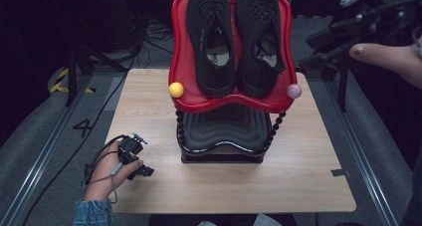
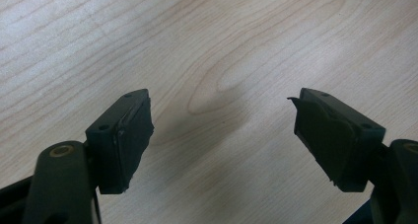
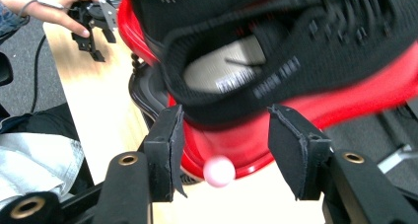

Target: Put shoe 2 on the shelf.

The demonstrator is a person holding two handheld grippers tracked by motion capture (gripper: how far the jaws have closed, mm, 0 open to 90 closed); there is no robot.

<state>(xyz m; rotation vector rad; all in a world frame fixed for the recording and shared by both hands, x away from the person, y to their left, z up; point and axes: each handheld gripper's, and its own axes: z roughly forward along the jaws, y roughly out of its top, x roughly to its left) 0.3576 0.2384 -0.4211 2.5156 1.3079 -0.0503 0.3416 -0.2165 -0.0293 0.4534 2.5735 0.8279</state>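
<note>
Pair of black shoes point(image 1: 234, 37) sits on the red tray point(image 1: 185, 94), upper centre of the high view. Right hand-held gripper point(image 3: 224, 152): jaws apart, nothing clamped, facing one shoe's heel. Left hand-held gripper point(image 2: 222, 135): jaws apart over bare surface point(image 1: 149, 111), lower left.

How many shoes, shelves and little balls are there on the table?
Black shoes: 2, left shoe and right shoe
Shelves: 2, red shelf and black shelf
Little balls: 2, yellow ball and pink ball
Total: 6
</note>
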